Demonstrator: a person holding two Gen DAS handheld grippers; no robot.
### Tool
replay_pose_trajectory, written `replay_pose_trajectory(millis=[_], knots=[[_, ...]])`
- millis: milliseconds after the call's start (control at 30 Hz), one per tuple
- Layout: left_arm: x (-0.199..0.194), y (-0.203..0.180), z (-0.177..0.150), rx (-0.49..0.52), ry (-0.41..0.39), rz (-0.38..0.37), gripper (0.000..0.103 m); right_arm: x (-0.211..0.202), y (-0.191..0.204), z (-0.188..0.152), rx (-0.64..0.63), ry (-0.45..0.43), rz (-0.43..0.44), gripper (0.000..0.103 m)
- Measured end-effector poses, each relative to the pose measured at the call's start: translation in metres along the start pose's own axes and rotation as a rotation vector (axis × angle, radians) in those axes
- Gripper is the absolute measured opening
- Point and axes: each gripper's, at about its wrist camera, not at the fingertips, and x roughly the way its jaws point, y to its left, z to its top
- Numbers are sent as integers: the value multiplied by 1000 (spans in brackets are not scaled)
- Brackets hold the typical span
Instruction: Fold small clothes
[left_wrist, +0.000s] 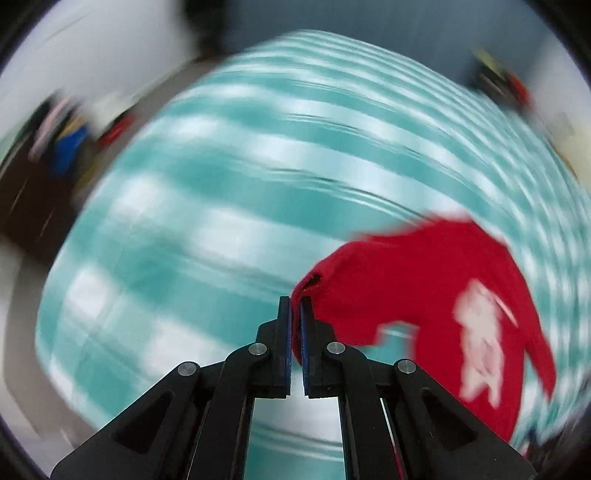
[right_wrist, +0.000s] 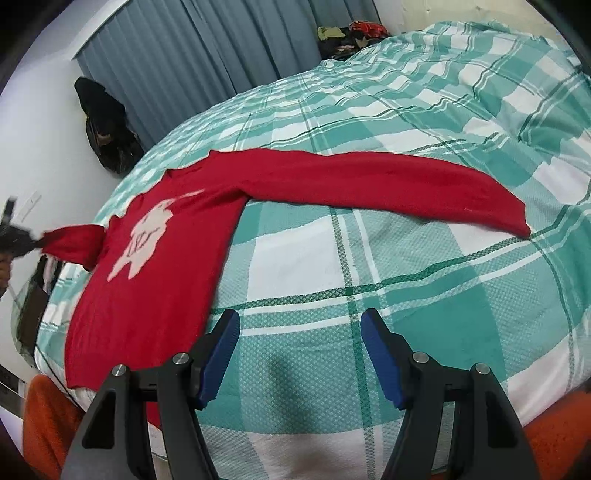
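A small red sweater (right_wrist: 162, 273) with a pale pink figure on its chest lies spread on the teal-and-white checked bed cover (right_wrist: 406, 314). One sleeve (right_wrist: 388, 188) stretches flat to the right. My left gripper (left_wrist: 295, 306) is shut on the cuff of the other sleeve (left_wrist: 314, 284) and holds it lifted; the left wrist view is motion-blurred. In the right wrist view that gripper (right_wrist: 18, 236) shows blurred at the far left, holding the sleeve. My right gripper (right_wrist: 300, 321) is open and empty above the cover, just right of the sweater's hem.
Grey-blue curtains (right_wrist: 207, 55) hang behind the bed. A dark bag (right_wrist: 107, 133) hangs on the white wall at left. A pile of clothes (right_wrist: 351, 37) lies at the bed's far end. Something orange (right_wrist: 48, 424) shows at the near edge.
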Motion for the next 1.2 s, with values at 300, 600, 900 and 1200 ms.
replay_pose_trajectory(millis=[300, 600, 900, 1200], knots=[[81, 185, -56, -521, 57, -26, 54, 9, 20, -8, -59, 39, -25, 68], [116, 136, -59, -384, 88, -227, 56, 19, 35, -16, -93, 90, -54, 68], [117, 103, -48, -265, 44, 70, 4, 21, 43, -20, -129, 90, -76, 68], [135, 102, -54, -223, 75, 236, 4, 24, 36, -19, -111, 88, -69, 68]])
